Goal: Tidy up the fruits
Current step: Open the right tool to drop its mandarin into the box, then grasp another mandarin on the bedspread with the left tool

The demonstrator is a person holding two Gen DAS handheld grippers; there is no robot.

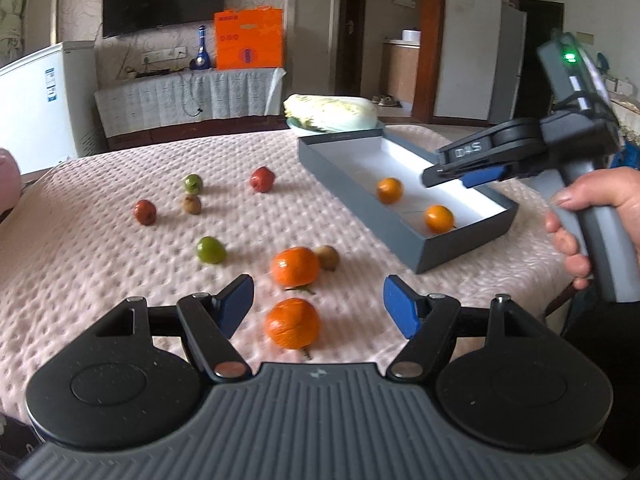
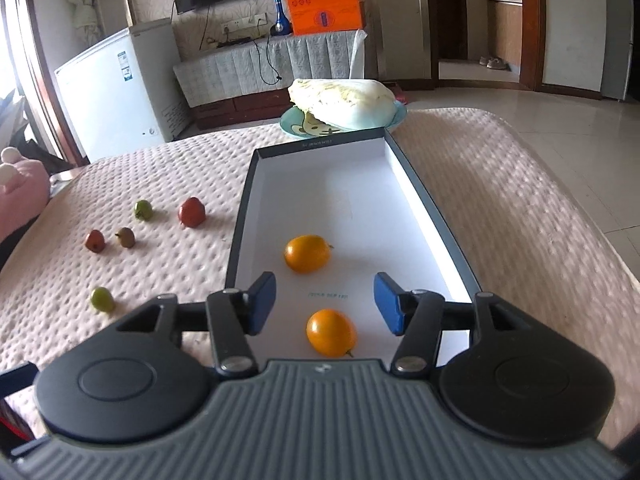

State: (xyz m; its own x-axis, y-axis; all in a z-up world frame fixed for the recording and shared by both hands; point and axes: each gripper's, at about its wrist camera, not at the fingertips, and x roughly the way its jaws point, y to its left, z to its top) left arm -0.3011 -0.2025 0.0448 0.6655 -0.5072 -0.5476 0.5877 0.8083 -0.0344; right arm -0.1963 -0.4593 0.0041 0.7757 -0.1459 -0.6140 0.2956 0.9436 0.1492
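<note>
A grey box with a white inside (image 1: pixel 460 248) (image 2: pixel 420 196) lies on the pink quilted cloth and holds two small oranges (image 2: pixel 307 253) (image 2: pixel 331 332) (image 1: pixel 389 190) (image 1: pixel 439 218). My right gripper (image 2: pixel 325 305) (image 1: pixel 444 176) hovers open over the box's near end, the nearer orange lying free below its pads. My left gripper (image 1: pixel 319 304) is open over the cloth, with a large orange (image 1: pixel 293 323) just below its blue pads and untouched. Another large orange (image 1: pixel 295 266) lies beyond, beside a brownish fruit (image 1: pixel 328 257).
Small red (image 1: pixel 262 179) (image 1: pixel 145 212), green (image 1: pixel 193 183) (image 1: pixel 210 250) and brown (image 1: pixel 191 203) fruits are scattered on the cloth to the left. A cabbage on a plate (image 2: pixel 344 102) sits behind the box. A hand (image 1: pixel 580 216) holds the right gripper's handle.
</note>
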